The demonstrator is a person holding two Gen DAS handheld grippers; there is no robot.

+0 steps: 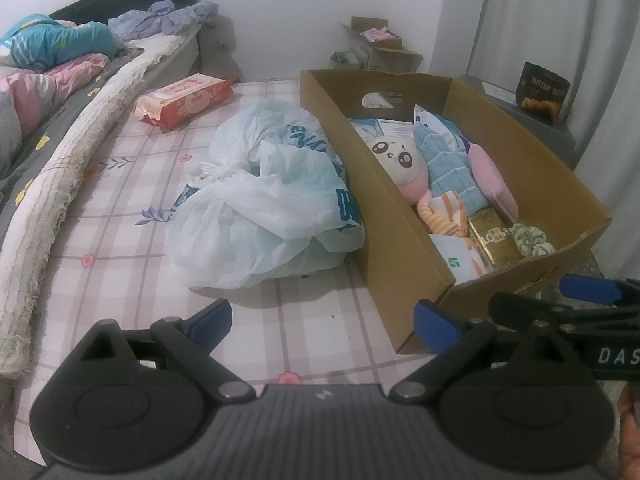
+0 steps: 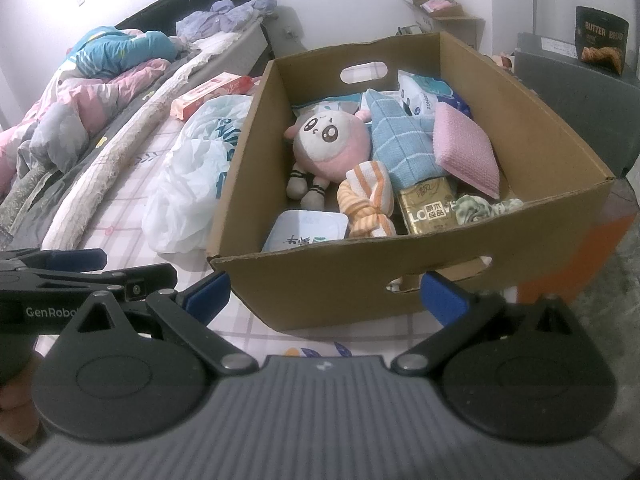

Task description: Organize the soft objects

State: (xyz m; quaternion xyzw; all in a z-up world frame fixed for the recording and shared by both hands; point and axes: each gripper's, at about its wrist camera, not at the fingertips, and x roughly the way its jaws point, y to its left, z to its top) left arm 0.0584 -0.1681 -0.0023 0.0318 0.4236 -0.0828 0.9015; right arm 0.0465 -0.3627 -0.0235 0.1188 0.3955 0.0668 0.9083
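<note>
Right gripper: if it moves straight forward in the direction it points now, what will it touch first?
Most likely the near wall of the cardboard box, close to its handle cutout. The right gripper is open, empty and points at that wall; the exact gap is unclear.

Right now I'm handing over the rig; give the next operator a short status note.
Left gripper: open, empty, low over the pink checked bedsheet.
Right gripper: open, empty, facing the brown cardboard box.
In the box: pink round plush doll, blue checked towel, pink sponge pad, orange striped cloth.
Outside the box: crumpled white plastic bag, red wipes pack.
</note>
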